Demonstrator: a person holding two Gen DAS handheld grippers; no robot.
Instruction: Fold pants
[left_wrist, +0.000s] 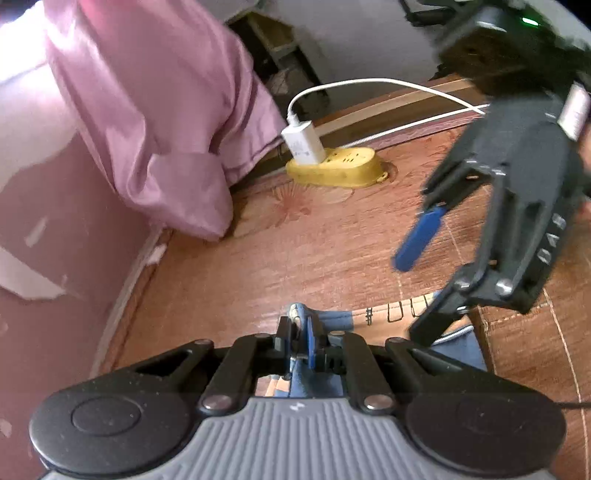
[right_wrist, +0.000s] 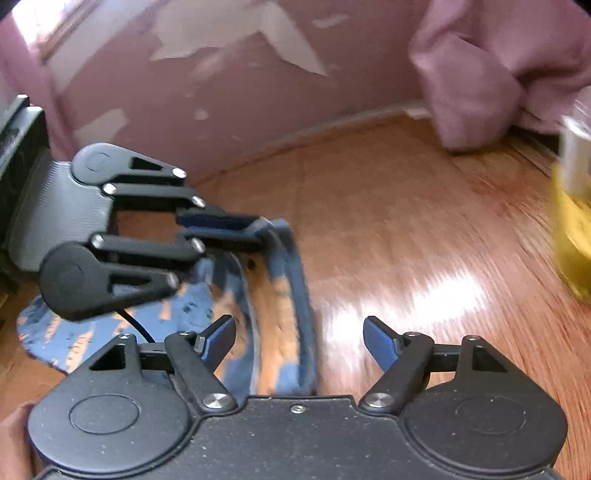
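The pants (right_wrist: 291, 295) are blue with orange patches and lie on the wood-patterned surface (right_wrist: 388, 221). My left gripper (left_wrist: 301, 334) is shut on an edge of them, a fold of blue cloth pinched between its pads. In the right wrist view the left gripper (right_wrist: 264, 229) comes in from the left and lifts the waistband into a loop. My right gripper (right_wrist: 299, 341) is open just above the pants, with nothing between its blue pads (right_wrist: 378, 341). From the left wrist view the right gripper (left_wrist: 413, 295) hangs open at the right, over the pants (left_wrist: 458, 347).
A yellow power strip (left_wrist: 334, 170) with a white charger (left_wrist: 303, 142) and white cable sits at the back. A pink curtain (left_wrist: 159, 122) hangs down to the surface beside it. A peeling pink wall (right_wrist: 221, 103) borders the far side. The power strip (right_wrist: 572, 229) shows blurred at right.
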